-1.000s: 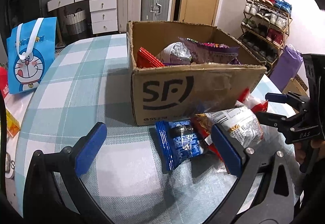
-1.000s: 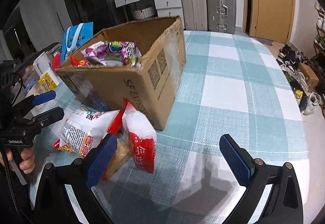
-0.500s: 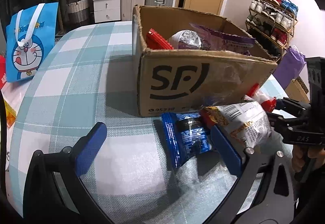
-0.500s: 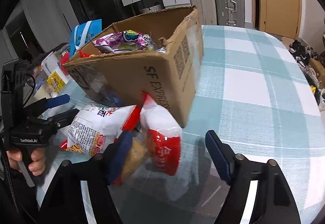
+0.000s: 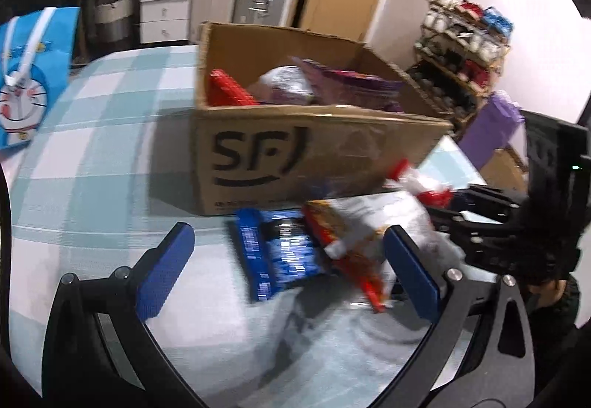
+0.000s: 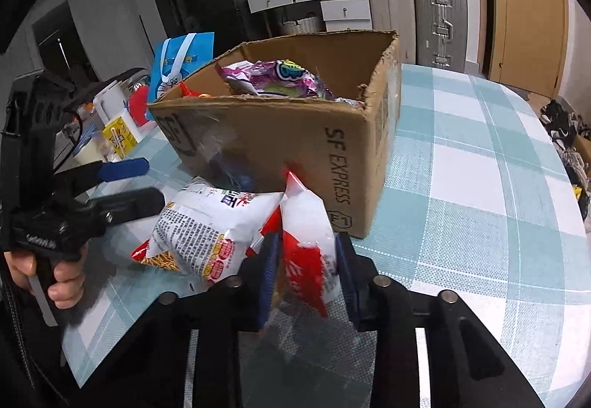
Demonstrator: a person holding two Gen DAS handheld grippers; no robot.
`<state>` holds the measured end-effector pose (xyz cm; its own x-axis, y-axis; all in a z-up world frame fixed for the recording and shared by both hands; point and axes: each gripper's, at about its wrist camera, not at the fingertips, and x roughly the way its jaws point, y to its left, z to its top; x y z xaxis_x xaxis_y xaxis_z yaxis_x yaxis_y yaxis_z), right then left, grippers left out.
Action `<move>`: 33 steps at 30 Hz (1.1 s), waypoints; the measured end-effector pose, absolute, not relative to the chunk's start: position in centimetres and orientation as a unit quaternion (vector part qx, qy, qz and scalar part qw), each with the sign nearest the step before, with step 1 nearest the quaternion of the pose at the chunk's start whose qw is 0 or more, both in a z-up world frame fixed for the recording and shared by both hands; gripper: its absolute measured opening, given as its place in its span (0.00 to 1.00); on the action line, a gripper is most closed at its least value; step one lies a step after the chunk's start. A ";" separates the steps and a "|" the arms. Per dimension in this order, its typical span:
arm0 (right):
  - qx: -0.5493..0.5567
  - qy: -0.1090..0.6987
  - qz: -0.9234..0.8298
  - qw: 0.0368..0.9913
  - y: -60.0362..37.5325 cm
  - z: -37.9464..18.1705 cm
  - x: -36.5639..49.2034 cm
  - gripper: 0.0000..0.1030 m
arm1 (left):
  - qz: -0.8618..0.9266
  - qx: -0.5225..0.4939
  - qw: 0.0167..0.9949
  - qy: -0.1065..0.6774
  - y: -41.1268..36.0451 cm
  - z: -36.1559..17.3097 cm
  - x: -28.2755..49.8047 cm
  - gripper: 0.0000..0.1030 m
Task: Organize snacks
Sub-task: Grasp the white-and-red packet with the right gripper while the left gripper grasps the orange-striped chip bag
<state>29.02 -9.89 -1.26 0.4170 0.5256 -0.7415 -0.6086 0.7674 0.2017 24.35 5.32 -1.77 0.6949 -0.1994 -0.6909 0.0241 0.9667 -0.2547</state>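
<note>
Right wrist view: right gripper (image 6: pixel 306 271) clamped on red-and-white plastic snack pouch (image 6: pixel 308 245) for boxing; left gripper (image 5: pixel 288 260) spread wide, empty.

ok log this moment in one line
right tool: shut on red-white snack bag | left tool: open over blue packet | box: part filled

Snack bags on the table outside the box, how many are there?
3. A blue packet lies in front of the cardboard box, a big white bag beside it, and a red-and-white bag sits pinched in the right gripper. More may be hidden.
</note>
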 end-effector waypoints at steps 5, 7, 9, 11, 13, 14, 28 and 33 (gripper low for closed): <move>-0.057 0.415 0.348 0.839 -9.5 -1.0 28.5 0.24 | -0.093 -0.115 0.911 0.386 3.9 -1.8 24.2 0.94; -0.059 0.413 0.351 0.838 -9.4 -0.9 28.3 0.24 | -0.102 -0.110 0.909 0.388 3.3 -2.0 24.2 0.92; -0.060 0.411 0.359 0.836 -9.3 -0.7 28.1 0.23 | -0.116 -0.106 0.907 0.390 2.6 -2.1 24.2 0.90; -0.062 0.409 0.364 0.834 -9.2 -0.6 27.9 0.23 | -0.127 -0.100 0.903 0.398 2.0 -2.3 24.3 0.89; -0.062 0.408 0.377 0.829 -9.0 -0.5 27.6 0.23 | -0.133 -0.097 0.899 0.406 1.4 -2.7 24.4 0.89; -0.068 0.404 0.379 0.829 -8.8 -0.4 27.3 0.23 | -0.134 -0.100 0.898 0.407 1.3 -2.9 24.5 0.89; -0.081 0.393 0.409 0.820 -7.8 -0.2 26.2 0.22 | -0.141 -0.111 0.900 0.398 1.8 -3.0 24.9 0.50; -0.075 0.390 0.406 0.823 -8.2 -0.1 26.4 0.21 | -0.142 -0.113 0.903 0.389 2.0 -2.4 24.5 0.48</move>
